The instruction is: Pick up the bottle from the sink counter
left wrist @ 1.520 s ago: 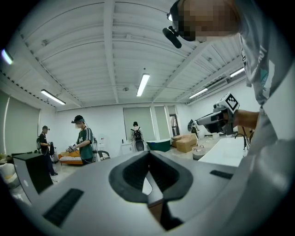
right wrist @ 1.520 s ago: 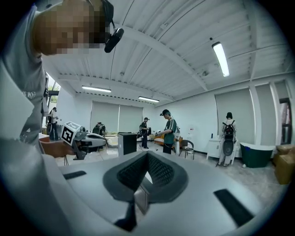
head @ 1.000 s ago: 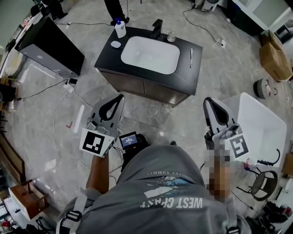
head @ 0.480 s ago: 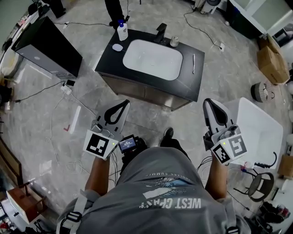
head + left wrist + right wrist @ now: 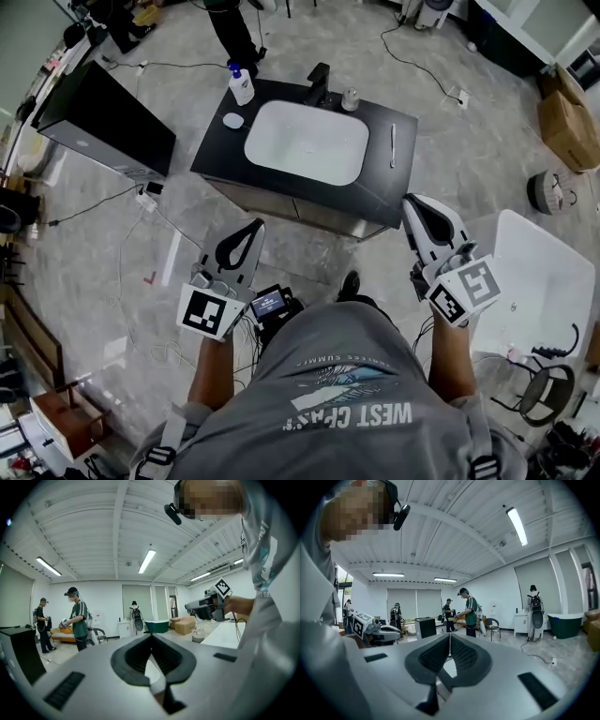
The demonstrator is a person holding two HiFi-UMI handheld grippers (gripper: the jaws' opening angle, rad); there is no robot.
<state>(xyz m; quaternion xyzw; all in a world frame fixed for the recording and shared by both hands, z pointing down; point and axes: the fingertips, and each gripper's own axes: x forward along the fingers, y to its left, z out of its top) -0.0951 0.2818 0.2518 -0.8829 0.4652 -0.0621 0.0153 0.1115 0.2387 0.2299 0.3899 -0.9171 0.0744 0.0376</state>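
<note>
- So far nothing is picked up: the pump bottle (image 5: 242, 86) stands at the sink counter's (image 5: 380, 178) far left corner, just beside the basin (image 5: 305, 141).
- Your left gripper (image 5: 249, 228) and right gripper (image 5: 414, 204) are both clenched and empty, on your side of the counter's near edge.
- Left to do: approach, open, grasp, lift.

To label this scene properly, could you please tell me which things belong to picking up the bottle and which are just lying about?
For the job:
- bottle
- sink counter
- left hand-held gripper, shut, empty
- right hand-held gripper, shut, empty

Lying about:
- faucet
- round dish
- metal cup
- black cabinet
- cardboard box
</note>
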